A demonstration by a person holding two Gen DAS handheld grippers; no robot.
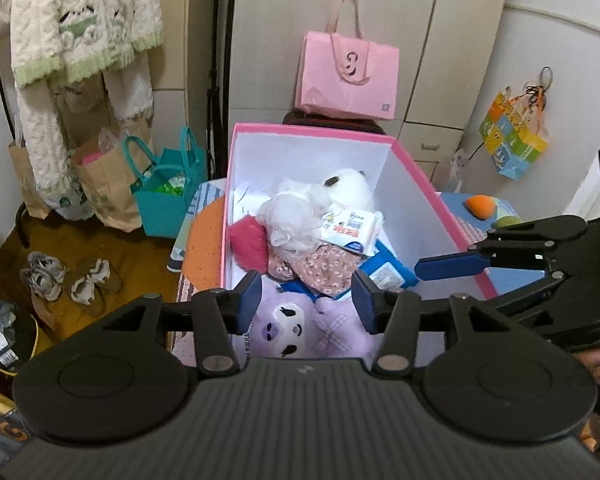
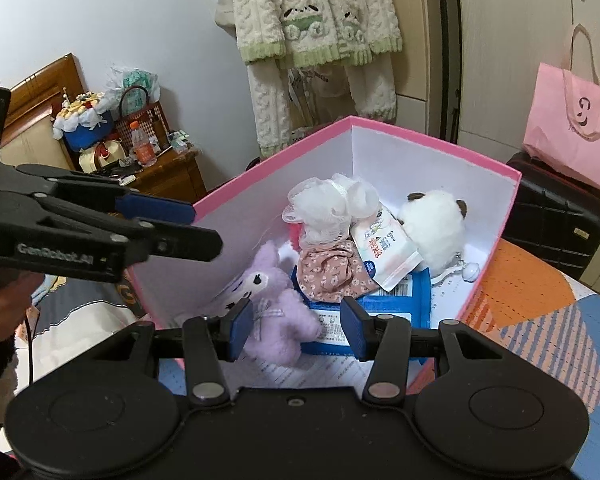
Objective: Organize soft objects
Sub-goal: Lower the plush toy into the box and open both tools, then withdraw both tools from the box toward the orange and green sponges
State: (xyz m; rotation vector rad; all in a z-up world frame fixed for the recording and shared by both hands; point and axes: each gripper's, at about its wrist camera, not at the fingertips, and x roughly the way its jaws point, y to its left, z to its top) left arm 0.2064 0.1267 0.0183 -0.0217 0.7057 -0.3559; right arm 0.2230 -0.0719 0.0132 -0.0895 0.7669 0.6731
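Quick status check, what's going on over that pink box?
Left claw open, empty. Right claw open, empty. Purple plush in pink box. Nothing blocking.

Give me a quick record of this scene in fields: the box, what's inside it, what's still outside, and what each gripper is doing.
container: pink box, open top, white inside
contents: purple plush, white plush, white mesh pouf, floral fabric piece, wipes pack, blue pack, red fluffy item
outside box: orange soft item on the patterned cover beside the box
left gripper: jaws open, over the purple plush, holding nothing
right gripper: jaws open, above the near end of the box, holding nothing
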